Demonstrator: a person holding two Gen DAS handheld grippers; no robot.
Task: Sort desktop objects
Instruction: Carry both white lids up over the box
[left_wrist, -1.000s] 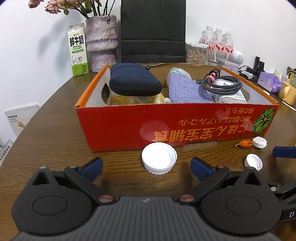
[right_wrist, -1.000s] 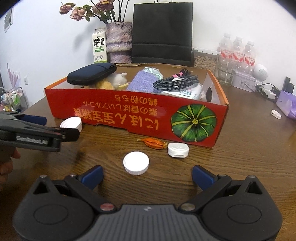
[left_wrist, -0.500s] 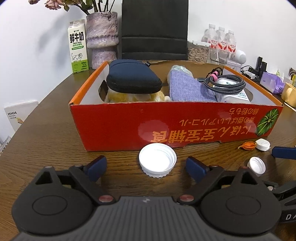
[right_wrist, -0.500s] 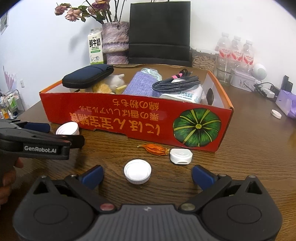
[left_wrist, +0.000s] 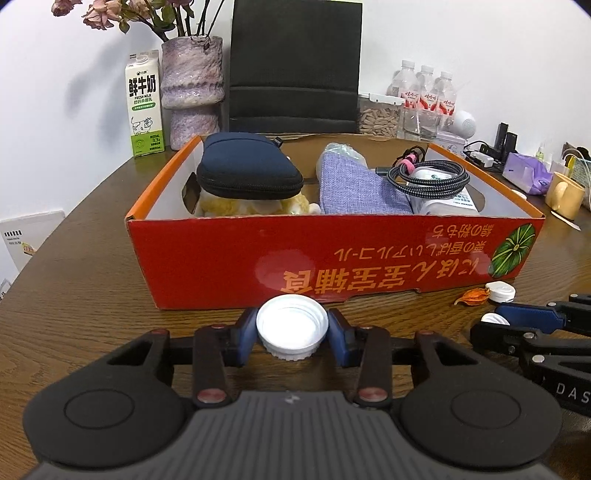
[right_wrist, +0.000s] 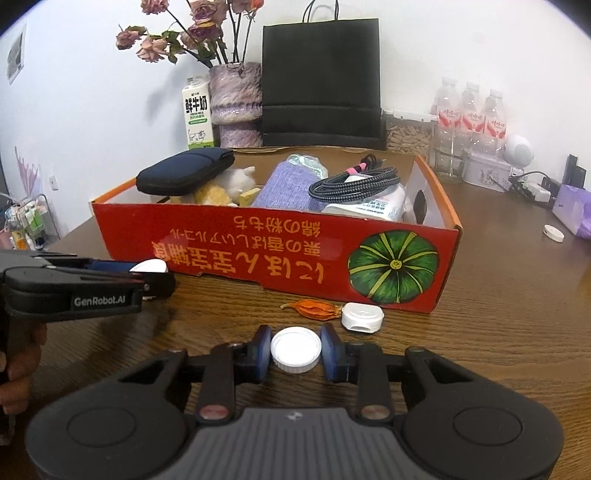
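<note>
My left gripper (left_wrist: 291, 332) is shut on a large white lid (left_wrist: 291, 330) lying open side up on the wooden table, just in front of the red cardboard box (left_wrist: 332, 258). My right gripper (right_wrist: 295, 349) is shut on a smaller white cap (right_wrist: 295, 349), also on the table in front of the box (right_wrist: 295, 251). The box holds a dark pouch (left_wrist: 247, 171), a purple cloth (left_wrist: 354, 188), a coiled cable (left_wrist: 428, 177) and a yellow plush toy (left_wrist: 255, 205). The left gripper also shows at the left of the right wrist view (right_wrist: 147, 278).
An orange dried husk (right_wrist: 314, 308) and a small white case (right_wrist: 362, 317) lie by the box's front right corner. Behind the box stand a milk carton (left_wrist: 144, 105), a vase (left_wrist: 192, 88), a black bag (left_wrist: 295, 66) and water bottles (left_wrist: 424, 92). A yellow mug (left_wrist: 565, 195) is at far right.
Both grippers moved forward and closed: the left one onto the large white lid, the right one onto the smaller white cap. Both were open a second ago.
</note>
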